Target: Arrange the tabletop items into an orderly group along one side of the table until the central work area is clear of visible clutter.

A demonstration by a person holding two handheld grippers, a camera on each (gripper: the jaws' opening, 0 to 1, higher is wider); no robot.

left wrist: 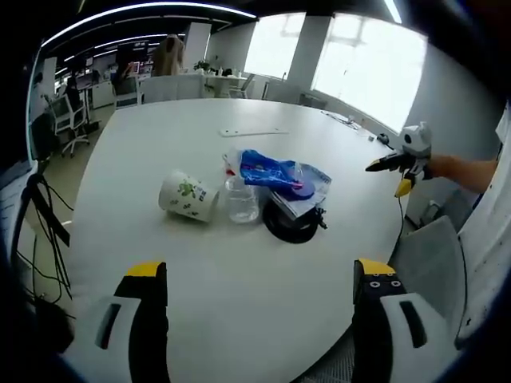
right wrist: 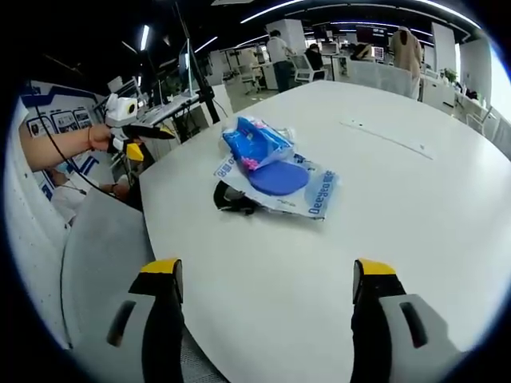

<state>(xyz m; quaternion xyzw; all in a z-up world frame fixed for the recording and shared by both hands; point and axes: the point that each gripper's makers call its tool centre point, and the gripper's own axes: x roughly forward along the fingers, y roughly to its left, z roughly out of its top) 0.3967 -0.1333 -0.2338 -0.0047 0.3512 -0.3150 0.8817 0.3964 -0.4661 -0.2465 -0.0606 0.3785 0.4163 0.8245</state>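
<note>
From my left gripper view, a paper cup [left wrist: 188, 196] lay on its side on the table [left wrist: 239, 271], a small bottle [left wrist: 242, 199] just right of it. Right again, a packet [left wrist: 283, 177] rested on a round disc [left wrist: 292, 225]. A flat strip [left wrist: 254, 132] lay well behind them.

Ahead of the left tool [left wrist: 259, 291], the black round item [left wrist: 291, 224] lies half hidden under the blue packet [left wrist: 275, 175]. Print on the paper cup [left wrist: 188, 195] is too small to read.
</note>
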